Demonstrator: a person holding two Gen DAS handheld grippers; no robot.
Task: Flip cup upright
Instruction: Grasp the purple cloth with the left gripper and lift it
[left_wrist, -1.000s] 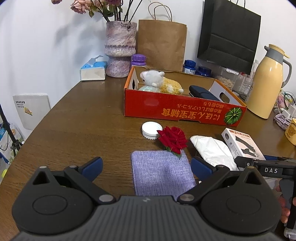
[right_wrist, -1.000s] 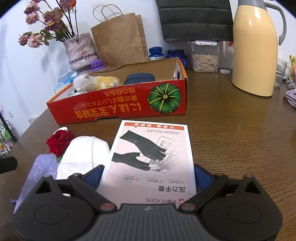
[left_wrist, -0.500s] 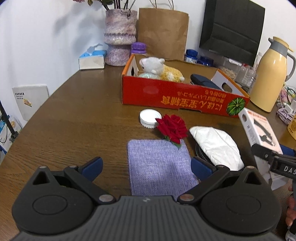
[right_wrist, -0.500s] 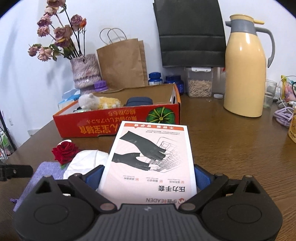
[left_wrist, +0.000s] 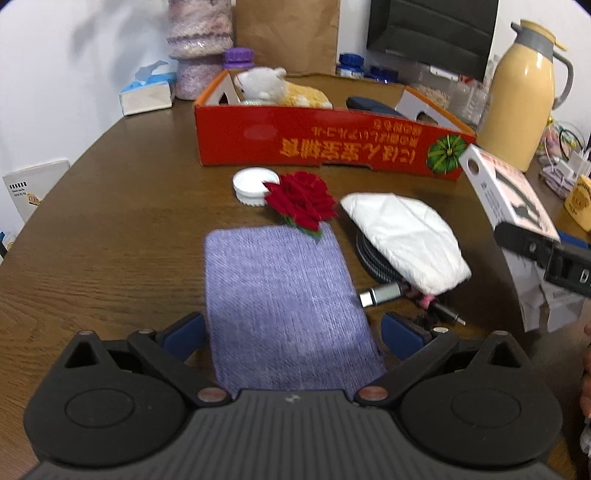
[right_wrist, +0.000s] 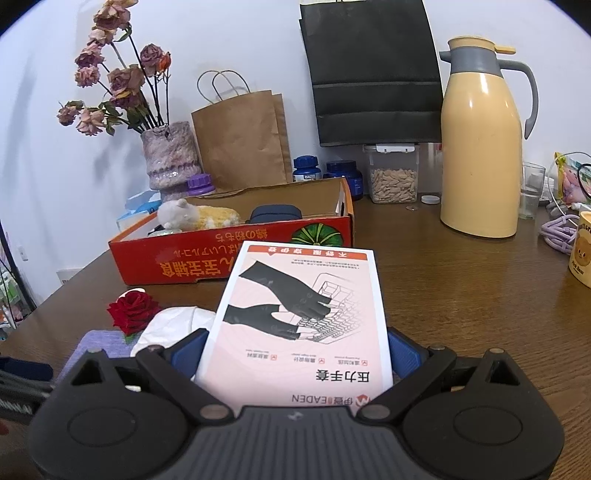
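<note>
Cannot tell whether the purple knitted piece (left_wrist: 280, 295) lying flat between the left fingers is the cup in a sleeve. Left gripper (left_wrist: 293, 332) held low and level over the wooden table (left_wrist: 110, 221), jaws spread wide and clamping nothing: left pad at the knit's edge, a sliver of table showing inside the right pad. Beyond the fingertips, a red rose (left_wrist: 301, 199) on the knit's far corner, overlapping a white lid (left_wrist: 251, 182). Right gripper (right_wrist: 297, 349) raised off the table, clenched on a glove box (right_wrist: 306, 314) printed "EADEN" and "压力手套". Farther ahead, a red carton (right_wrist: 229, 254) with upside-down Japanese lettering and a pumpkin picture. Far right of the fingers, an upright yellow bear mug (right_wrist: 581, 251).
</note>
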